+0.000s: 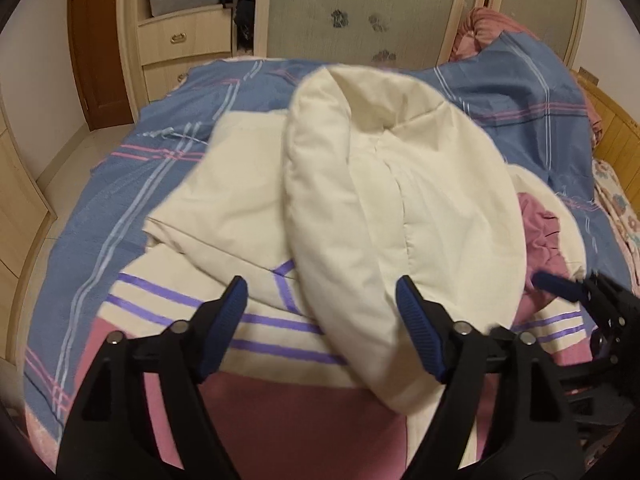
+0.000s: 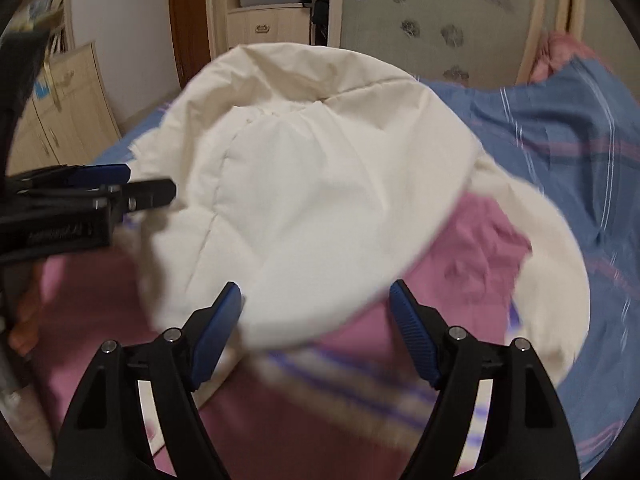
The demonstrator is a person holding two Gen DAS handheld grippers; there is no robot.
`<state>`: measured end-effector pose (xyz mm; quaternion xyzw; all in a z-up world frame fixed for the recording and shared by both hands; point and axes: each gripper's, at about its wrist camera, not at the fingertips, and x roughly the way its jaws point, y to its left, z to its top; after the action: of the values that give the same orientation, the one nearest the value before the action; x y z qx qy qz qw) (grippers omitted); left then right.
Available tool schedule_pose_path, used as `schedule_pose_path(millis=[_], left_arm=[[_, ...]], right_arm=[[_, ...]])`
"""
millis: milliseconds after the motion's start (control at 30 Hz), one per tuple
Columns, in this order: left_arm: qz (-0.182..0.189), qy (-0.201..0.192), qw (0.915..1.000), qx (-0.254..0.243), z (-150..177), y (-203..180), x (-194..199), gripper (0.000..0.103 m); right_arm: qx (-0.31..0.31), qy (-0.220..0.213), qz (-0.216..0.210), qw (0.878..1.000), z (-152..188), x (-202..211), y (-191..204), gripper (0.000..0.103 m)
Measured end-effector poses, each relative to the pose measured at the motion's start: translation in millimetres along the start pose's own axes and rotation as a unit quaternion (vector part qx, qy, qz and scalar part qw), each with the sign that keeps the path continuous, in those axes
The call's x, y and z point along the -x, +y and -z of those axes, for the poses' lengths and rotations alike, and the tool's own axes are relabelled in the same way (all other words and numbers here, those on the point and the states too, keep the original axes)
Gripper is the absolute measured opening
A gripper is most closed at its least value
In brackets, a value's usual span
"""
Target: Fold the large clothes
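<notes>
Cream wardrobe doors with grey flower prints (image 1: 352,16) stand behind the bed, and beside them a pale wooden drawer unit (image 1: 184,40) carries a grey storage box. Spread over the bed is a blue checked bedsheet with pink and white stripes (image 1: 132,168). On it, toward the near edge, lies the large cream padded jacket with purple stripes and a pink hem (image 1: 248,216), part of it puffed up in a blurred hump over the middle of the bed (its pink lining shows at the right). The left hand-held gripper (image 1: 320,312) hovers over the jacket's striped hem with its blue-padded jaws spread wide, gripping nothing. The right hand-held gripper (image 2: 316,320) sits just beside it, jaws likewise apart and empty, the cream fabric bulging between and beyond its fingers.
</notes>
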<state>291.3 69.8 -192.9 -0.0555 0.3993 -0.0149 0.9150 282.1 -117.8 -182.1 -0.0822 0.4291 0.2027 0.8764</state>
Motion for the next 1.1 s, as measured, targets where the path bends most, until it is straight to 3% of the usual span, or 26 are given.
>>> schedule_pose_path(millis=[67,167,233,333,467,567,633,733,800,867,933,967,1067,1100], left_arm=[[-0.012,-0.014,0.9998,0.002,5,12,22,0.087],[-0.046,-0.015,0.9988,0.008,36,39,52,0.094],[-0.068,0.012,0.9974,0.018,71,63,62,0.094],[-0.133,0.058,0.9887,0.038,124,98,71,0.095],[-0.098,0.052,0.9894,0.094,170,138,110,0.097],[-0.138,0.059,0.9836,0.1,187,155,127,0.097],[-0.138,0.065,0.9809,0.121,196,168,133,0.097],[-0.096,0.071,0.9782,0.17,206,186,136,0.097],[-0.083,0.076,0.9781,0.175,208,187,131,0.097],[-0.057,0.082,0.9788,0.179,210,186,125,0.097],[-0.025,0.087,0.9775,0.19,214,185,119,0.096],[-0.022,0.089,0.9773,0.191,214,184,116,0.096],[-0.004,0.088,0.9792,0.183,214,176,116,0.073],[0.0,0.086,0.9789,0.185,213,177,117,0.065]], right_arm=[[-0.043,0.01,-0.024,0.999,23,25,-14,0.078],[-0.105,0.027,-0.02,0.994,75,64,-40,0.08],[-0.14,0.038,-0.017,0.989,109,77,-52,0.086],[-0.203,0.087,-0.018,0.975,170,79,-66,0.086],[-0.198,0.089,-0.014,0.976,202,96,-54,0.086],[-0.165,0.1,0.013,0.981,215,106,-40,0.086],[-0.139,0.107,0.037,0.984,227,109,-31,0.086],[-0.125,0.115,0.055,0.984,245,109,-28,0.086],[-0.145,0.127,0.06,0.979,260,106,-35,0.086],[-0.183,0.126,0.038,0.974,273,106,-48,0.086],[-0.246,0.115,-0.017,0.962,289,104,-67,0.088],[-0.299,0.113,-0.061,0.946,301,98,-80,0.088],[-0.393,0.113,-0.164,0.898,327,80,-97,0.087],[-0.405,0.11,-0.196,0.886,331,75,-97,0.074]])
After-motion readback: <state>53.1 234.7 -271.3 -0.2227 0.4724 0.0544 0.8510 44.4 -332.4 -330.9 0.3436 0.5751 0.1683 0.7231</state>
